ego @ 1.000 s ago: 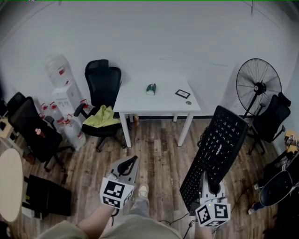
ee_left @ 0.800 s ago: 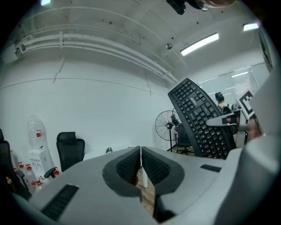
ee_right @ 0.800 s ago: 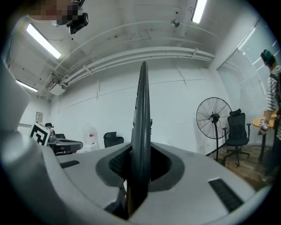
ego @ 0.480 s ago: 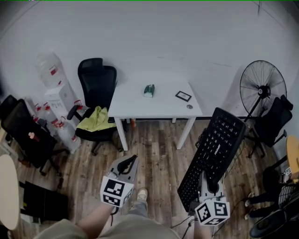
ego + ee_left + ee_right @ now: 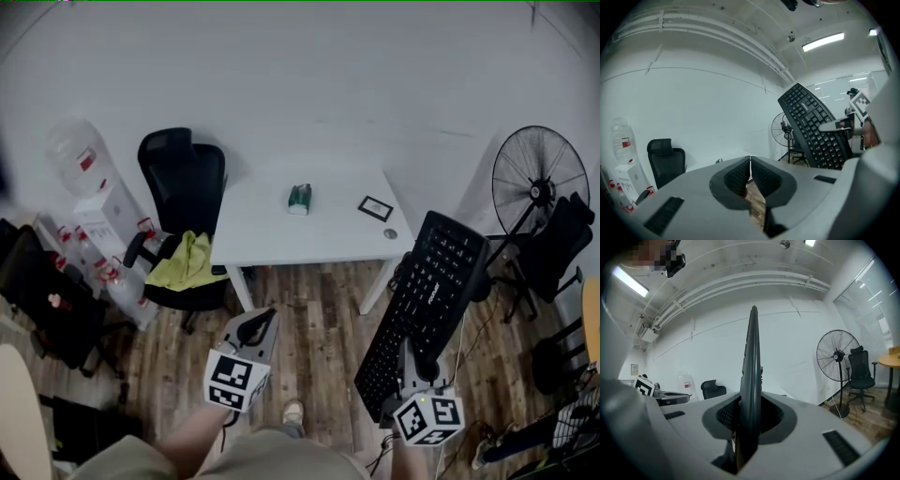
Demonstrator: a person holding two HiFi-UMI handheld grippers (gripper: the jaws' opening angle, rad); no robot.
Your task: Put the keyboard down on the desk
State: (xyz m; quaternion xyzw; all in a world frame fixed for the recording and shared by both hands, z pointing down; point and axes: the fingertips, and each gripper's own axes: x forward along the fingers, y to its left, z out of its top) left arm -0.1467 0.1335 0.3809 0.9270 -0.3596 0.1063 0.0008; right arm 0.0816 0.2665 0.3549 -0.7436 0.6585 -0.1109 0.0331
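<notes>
**Keyboard held on edge, not yet at the desk**

Nearest to the person, the right gripper (image 5: 415, 364) has its jaws closed on the lower end of the black keyboard (image 5: 428, 298). In the right gripper view the thin board stands edge-on between the two pads, pinched on both faces. The left gripper (image 5: 262, 325) carries nothing, and its jaws are pressed together.

The keyboard hangs in the air in front of the white desk (image 5: 272, 239), off its right front corner. It is tilted steeply, and its far end points toward the desk.

It looks like stiff, light plastic, but it is long. Held at one end only, it will probably try to turn in the pads, and the smooth frame may slip. I judge that a hold nearer the middle of a long edge, on the frame and not on the keys, would be safer. The free gripper could also steady the far end.

On the desk, a small green object (image 5: 299, 198) lies toward the back and a black-framed card (image 5: 375, 207) lies toward the right side. The front part of the top shows bare white.

A black office chair (image 5: 183, 183) stands left of the desk and a pedestal fan (image 5: 541, 183) stands right of it
</notes>
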